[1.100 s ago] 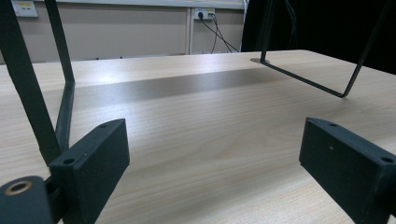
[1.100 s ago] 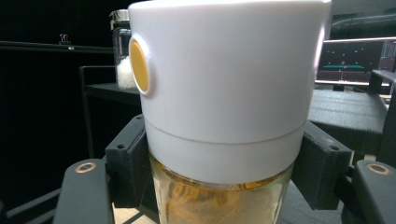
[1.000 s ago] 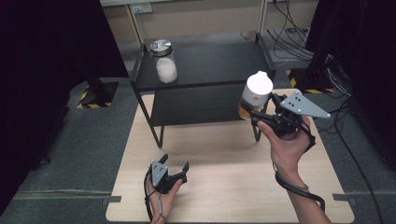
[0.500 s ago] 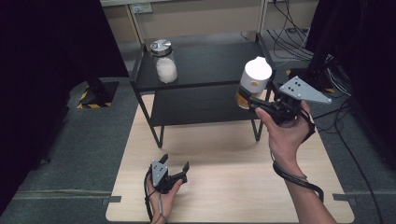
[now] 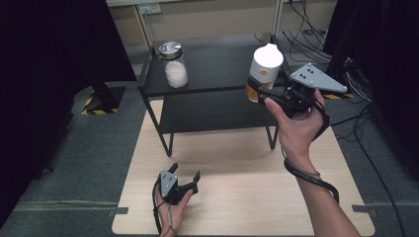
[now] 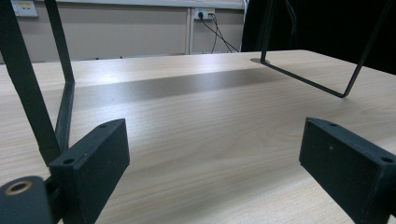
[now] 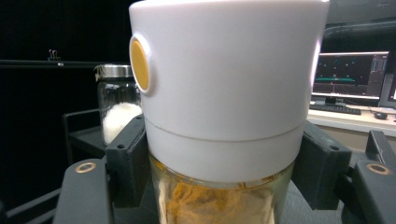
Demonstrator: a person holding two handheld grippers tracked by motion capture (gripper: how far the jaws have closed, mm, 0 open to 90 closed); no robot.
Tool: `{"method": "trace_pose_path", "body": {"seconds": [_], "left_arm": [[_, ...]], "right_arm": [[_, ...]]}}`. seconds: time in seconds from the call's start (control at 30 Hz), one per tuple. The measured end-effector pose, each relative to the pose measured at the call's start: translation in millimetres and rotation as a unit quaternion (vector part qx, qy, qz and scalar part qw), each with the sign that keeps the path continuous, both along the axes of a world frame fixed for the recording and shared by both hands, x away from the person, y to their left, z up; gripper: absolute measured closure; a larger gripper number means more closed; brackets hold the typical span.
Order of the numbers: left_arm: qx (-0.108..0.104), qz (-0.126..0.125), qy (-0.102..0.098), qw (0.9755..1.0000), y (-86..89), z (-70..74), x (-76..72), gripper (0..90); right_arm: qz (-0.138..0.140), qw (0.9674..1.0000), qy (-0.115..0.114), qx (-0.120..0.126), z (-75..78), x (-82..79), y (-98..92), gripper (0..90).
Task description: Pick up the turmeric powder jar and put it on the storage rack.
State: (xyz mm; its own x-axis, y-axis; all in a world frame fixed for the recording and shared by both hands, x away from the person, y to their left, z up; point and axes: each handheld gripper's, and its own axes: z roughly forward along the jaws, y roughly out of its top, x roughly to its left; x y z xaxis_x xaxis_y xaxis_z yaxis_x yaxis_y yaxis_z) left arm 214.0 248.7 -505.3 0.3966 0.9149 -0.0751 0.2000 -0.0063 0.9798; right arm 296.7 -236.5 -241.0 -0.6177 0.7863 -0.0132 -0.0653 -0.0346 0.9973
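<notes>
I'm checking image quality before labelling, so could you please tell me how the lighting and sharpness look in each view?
High view: evenly lit wooden table, dark surroundings, slightly soft. Left gripper view: the black shelf rack casts a broad shadow band across the table; the near jaws look blurred. Right gripper view: the jar with the white lid is bright and close, and the sugar jar behind is dimmer.

Light wooden table (image 5: 237, 197), black two-tier shelf (image 5: 212, 74) on it, glass jar (image 5: 174, 64) on top tier

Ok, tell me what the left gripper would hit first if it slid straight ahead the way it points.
Probably nothing soon: the left gripper, jaws open, points across bare table between the rack's legs. The left leg sits close to its path; depth is hard to judge.
</notes>
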Motion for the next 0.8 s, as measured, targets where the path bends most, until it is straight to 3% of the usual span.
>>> {"method": "trace_pose_path", "body": {"seconds": [0.8], "left_arm": [[-0.001,-0.001,-0.001,1.0,0.2,-0.4,0.1,7.9]], "right_arm": [[-0.052,0.9985,0.015,-0.006,24.8,23.3,21.0,30.9]]}}
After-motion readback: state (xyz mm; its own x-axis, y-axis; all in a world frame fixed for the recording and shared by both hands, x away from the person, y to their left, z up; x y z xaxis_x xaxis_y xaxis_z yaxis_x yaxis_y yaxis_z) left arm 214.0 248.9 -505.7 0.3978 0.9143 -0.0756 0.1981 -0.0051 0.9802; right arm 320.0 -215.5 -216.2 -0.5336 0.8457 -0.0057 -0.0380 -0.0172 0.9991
